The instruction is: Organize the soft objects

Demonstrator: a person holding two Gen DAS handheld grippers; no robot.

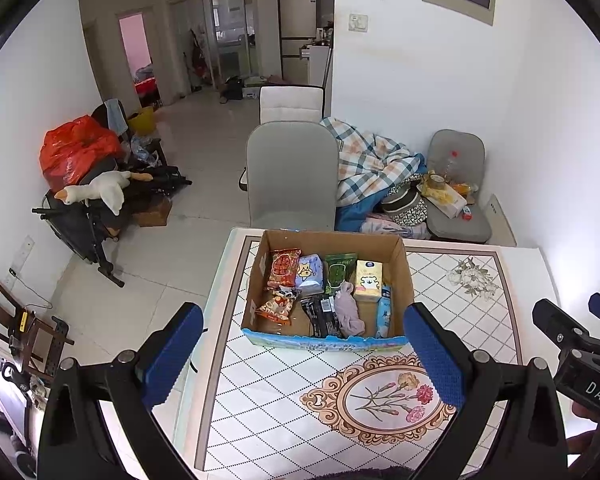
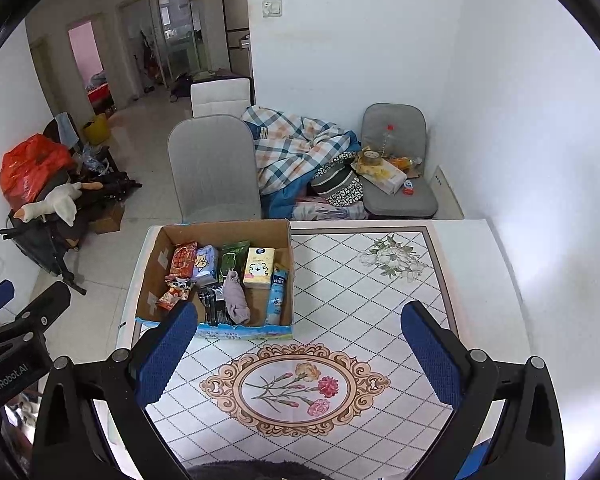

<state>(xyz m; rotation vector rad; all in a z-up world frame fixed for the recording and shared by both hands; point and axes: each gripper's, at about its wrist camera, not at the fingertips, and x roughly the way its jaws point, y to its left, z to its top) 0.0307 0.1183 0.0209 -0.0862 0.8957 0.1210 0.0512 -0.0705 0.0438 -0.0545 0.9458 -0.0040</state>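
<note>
An open cardboard box [image 1: 405,280] stands on the tiled table [image 1: 284,400]; it also shows in the right wrist view [image 2: 150,276]. Inside lie a red snack bag [image 1: 283,267], a pale blue pack [image 1: 310,274], a green pack [image 1: 339,267], a yellow tissue pack [image 1: 368,280], a grey cloth [image 1: 348,312], black packets [image 1: 321,316] and a blue tube [image 1: 384,311]. My left gripper [image 1: 306,324] is open and empty, held above the table before the box. My right gripper [image 2: 300,322] is open and empty, to the box's right.
A grey chair [image 1: 292,176] stands behind the table, with a plaid blanket pile [image 1: 372,164] and a second cluttered chair [image 1: 456,188] to its right. A goose plush [image 1: 100,190] and a red bag [image 1: 74,150] sit on the left. White wall lies to the right.
</note>
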